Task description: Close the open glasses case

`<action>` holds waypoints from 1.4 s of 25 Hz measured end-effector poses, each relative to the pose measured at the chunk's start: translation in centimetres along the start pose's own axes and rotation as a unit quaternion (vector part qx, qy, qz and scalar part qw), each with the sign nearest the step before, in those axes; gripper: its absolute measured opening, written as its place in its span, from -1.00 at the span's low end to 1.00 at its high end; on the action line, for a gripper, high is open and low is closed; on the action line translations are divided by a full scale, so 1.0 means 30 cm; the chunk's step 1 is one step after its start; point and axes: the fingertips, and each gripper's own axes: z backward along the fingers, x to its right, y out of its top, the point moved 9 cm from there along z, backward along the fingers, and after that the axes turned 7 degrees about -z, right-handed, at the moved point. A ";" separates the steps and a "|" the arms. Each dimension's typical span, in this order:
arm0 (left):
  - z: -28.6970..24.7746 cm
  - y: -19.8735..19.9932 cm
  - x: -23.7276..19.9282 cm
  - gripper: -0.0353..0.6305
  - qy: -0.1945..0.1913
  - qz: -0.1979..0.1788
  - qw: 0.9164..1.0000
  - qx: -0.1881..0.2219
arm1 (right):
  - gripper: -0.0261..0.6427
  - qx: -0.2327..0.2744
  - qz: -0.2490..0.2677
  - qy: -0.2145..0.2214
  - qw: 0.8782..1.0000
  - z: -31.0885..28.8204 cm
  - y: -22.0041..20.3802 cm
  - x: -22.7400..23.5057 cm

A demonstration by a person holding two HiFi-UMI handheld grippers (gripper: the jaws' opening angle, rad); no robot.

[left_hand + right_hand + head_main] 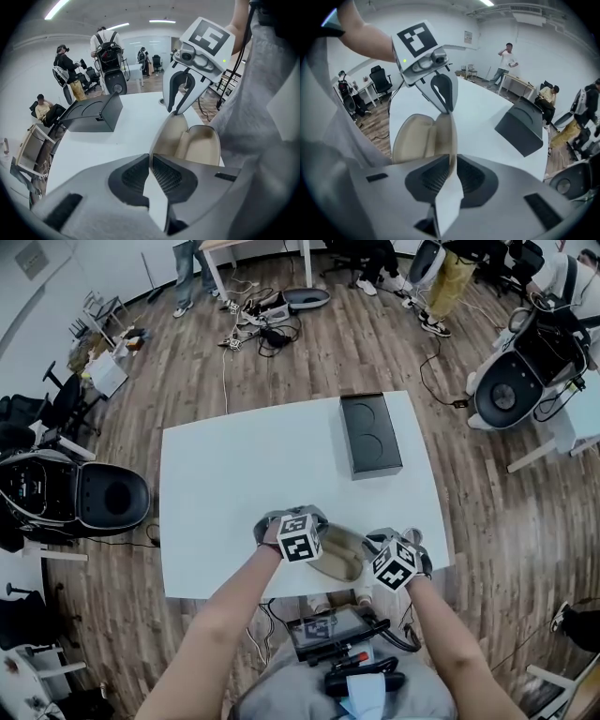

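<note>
Clamping the near end of a thin rim, the left hand-held gripper (149, 157) has both pads pressed against the raised half of the glasses case (342, 554). The case sits close to the front edge of the white surface (234, 484), between the two tools, and it stands open like a clamshell. Its lining is a smooth pale tan. The outside looks greyish in the head view, though it is too small there to be sure. The raised half (169, 136) stands steeply on edge, and the other half (205, 144) lies flat beside it with its hollow facing up. Well behind the case, a flat black box (370, 434) rests on the same surface. The right hand-held gripper (453, 157) is clenched on the opposite end of that same raised rim, facing the left one along its length.
</note>
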 end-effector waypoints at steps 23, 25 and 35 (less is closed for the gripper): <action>0.138 -0.104 0.255 -0.77 0.190 0.002 0.979 0.069 | -0.79 0.126 0.117 -0.076 0.982 0.057 -0.003 -0.137; 0.129 -0.105 0.281 -0.77 0.221 -0.022 0.973 0.067 | -0.79 0.135 0.150 -0.096 0.975 0.050 -0.018 -0.152; 0.172 -0.105 0.437 -0.77 0.250 -0.043 0.963 0.089 | -0.78 0.155 0.254 -0.123 0.947 0.086 -0.067 -0.255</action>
